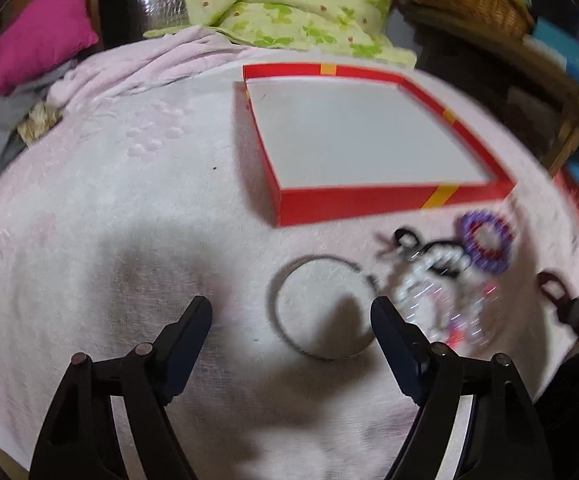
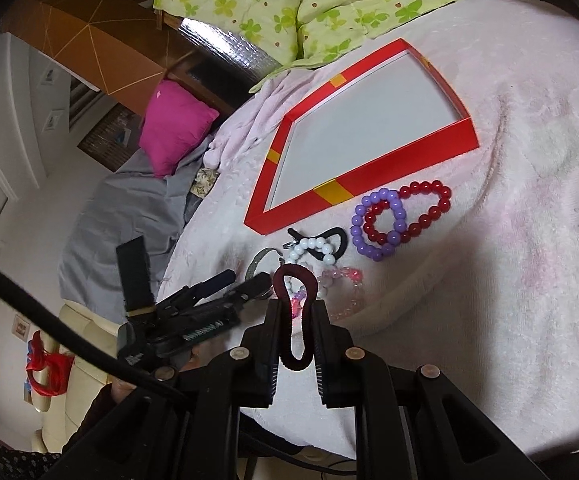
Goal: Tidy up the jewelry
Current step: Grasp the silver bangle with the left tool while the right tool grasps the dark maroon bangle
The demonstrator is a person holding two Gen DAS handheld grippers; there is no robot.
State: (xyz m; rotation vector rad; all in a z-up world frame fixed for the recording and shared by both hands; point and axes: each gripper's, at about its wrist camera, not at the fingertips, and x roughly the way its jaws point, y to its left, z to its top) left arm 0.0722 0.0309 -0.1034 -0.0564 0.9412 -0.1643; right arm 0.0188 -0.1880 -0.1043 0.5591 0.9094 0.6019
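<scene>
On the pale pink fleece blanket point(image 1: 129, 200) spread over the bed, the left gripper point(image 1: 291, 312) hangs with its two black fingers spread wide and nothing between them; only blanket and shadow lie in the gap. Just inside its right-hand finger point(image 1: 389, 328) lies a thin grey metal bangle point(image 1: 317, 308), flat on the fleece, its near right arc hidden behind that finger. Farther up sits the shallow red cardboard box with yellow bands and a white floor point(image 1: 353, 200), open and holding nothing. Right of the bangle the heap of bead bracelets point(image 1: 445, 280) smears into streaks in the left wrist view, and single pieces are hard to tell apart there.

The right wrist view shows them sharply: a white bead bracelet point(image 2: 313, 250) over a black cord, a purple bead bracelet point(image 2: 377, 224) overlapping a red bead bracelet point(image 2: 425, 208), and a clear pink bead bracelet point(image 2: 345, 292), all near the box's front corner. The right gripper point(image 2: 295, 308) is clenched on a dark maroon fabric hair band point(image 2: 295, 320), squeezed into a narrow loop that stands up between the pads.
</scene>
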